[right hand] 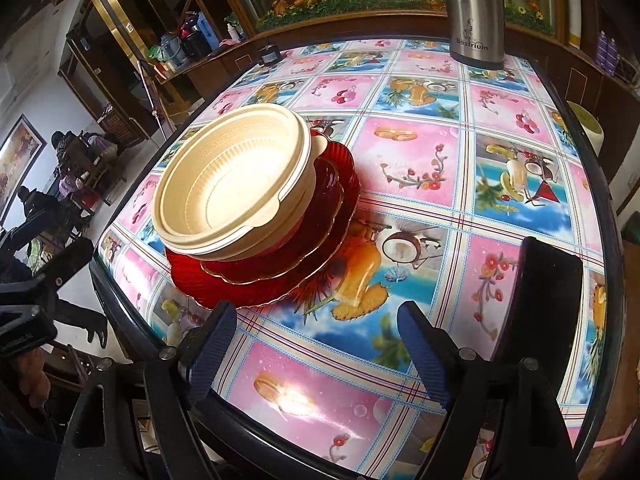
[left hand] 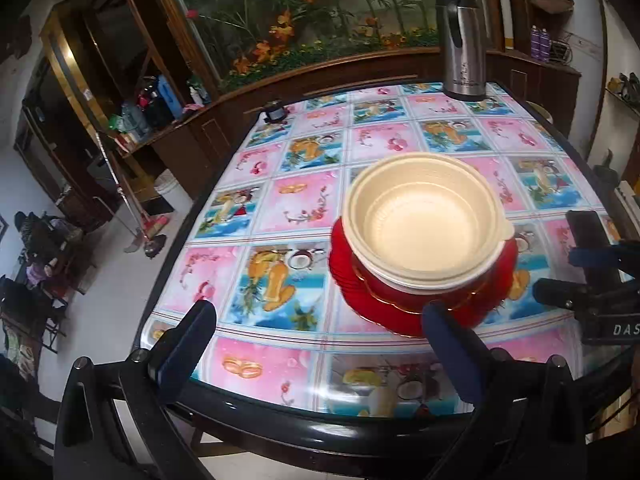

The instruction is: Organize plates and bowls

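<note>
My left gripper and right gripper gape wide, empty, near the stacked cream bowls on red plates; I should back away without nudging them.

Dining room, table with picture cloth

The table has a dark rim and a pink-and-blue tiled cloth; a steel flask stands at its far edge. Behind it, a dark wood cabinet carries a flower mural. At left are a white tiled floor, wooden shelves and a broom.
</note>
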Motion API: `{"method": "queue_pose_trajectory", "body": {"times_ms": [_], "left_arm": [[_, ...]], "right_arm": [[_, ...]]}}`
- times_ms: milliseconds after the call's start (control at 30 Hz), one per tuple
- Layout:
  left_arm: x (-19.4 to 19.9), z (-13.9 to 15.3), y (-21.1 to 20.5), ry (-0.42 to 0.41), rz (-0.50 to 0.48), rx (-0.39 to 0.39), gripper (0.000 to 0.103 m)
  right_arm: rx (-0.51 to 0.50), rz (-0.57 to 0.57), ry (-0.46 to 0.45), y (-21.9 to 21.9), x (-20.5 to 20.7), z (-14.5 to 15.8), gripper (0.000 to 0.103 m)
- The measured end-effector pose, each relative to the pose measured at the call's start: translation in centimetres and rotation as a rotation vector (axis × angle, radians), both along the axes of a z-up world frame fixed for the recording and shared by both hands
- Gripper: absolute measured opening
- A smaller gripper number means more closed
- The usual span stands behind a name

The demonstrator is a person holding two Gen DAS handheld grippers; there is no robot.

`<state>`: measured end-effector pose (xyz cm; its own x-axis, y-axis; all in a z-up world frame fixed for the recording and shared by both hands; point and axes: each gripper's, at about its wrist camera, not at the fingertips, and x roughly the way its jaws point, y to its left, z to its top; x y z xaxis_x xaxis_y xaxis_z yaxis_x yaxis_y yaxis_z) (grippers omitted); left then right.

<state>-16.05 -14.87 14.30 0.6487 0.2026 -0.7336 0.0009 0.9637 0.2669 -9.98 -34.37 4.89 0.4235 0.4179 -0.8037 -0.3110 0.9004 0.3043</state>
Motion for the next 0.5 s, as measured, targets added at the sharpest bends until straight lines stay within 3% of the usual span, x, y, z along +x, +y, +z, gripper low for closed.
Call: {"method": "queue_pose_trajectory", "body": {"times_ms": [500], "left_arm": [[0.1, -1.4, -0.3, 0.045, -0.015, -0.004, 0.103]], "right_arm": [[-0.001, -0.003, 0.000, 0.0, 0.0, 0.0, 0.086]]}}
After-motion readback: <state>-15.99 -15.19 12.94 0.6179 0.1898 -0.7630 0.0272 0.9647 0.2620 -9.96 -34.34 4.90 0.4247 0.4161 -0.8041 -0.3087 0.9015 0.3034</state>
